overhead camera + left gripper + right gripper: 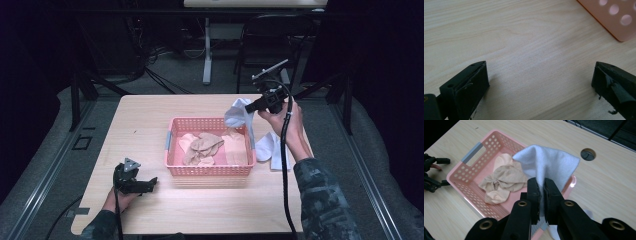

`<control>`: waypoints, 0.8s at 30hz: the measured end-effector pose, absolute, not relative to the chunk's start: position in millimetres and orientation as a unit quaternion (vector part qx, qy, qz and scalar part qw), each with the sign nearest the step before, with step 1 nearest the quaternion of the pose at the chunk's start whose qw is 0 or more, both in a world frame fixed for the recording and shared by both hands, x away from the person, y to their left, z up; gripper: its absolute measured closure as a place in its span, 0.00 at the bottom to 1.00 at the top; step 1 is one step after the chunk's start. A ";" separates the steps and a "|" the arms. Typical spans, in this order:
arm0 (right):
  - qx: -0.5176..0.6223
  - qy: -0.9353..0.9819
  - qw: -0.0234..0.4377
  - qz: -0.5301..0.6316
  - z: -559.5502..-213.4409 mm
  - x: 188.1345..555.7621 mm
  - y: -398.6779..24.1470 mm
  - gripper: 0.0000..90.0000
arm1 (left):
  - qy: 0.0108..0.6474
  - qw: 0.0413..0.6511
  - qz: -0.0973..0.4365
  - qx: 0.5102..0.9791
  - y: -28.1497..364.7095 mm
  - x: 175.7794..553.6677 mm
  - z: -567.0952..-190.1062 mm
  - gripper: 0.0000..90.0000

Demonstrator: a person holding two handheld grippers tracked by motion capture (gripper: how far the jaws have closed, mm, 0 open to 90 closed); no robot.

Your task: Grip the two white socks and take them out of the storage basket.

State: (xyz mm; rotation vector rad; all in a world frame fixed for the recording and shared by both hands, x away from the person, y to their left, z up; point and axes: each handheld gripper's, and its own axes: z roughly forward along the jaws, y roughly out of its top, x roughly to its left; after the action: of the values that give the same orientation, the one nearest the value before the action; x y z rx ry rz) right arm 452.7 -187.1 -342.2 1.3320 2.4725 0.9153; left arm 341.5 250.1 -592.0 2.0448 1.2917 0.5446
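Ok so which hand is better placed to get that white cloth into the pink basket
The right. The right gripper is already shut on the white cloth, holding it above the pink basket at its right end. The left gripper rests open on the table, left of the basket.

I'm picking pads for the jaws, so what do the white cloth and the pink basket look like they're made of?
White cloth: soft matte fabric, probably fleece or knit; it drapes and folds where the right gripper pinches it. Pink basket: smooth, slightly glossy moulded plastic, by its rigid walls with rows of round holes.
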 end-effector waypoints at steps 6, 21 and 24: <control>0.459 0.828 0.109 0.302 -325.7 447.2 -208.8 0.94 | 0.493 0.325 0.208 0.780 250.1 341.5 -592.0 0.01; 0.501 0.811 0.141 0.266 -322.6 438.3 -259.1 0.94 | 0.493 0.325 0.208 0.780 250.1 341.5 -592.0 0.01; 0.507 0.810 0.147 0.254 -326.5 438.5 -263.4 0.94 | 0.493 0.325 0.208 0.780 250.0 341.5 -592.0 0.01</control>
State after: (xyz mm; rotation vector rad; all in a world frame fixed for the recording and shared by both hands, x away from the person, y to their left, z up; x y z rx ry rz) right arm 438.5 -263.4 -326.5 1.4602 2.3312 0.7318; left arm 341.5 250.0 -592.0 2.0449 1.2917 0.5446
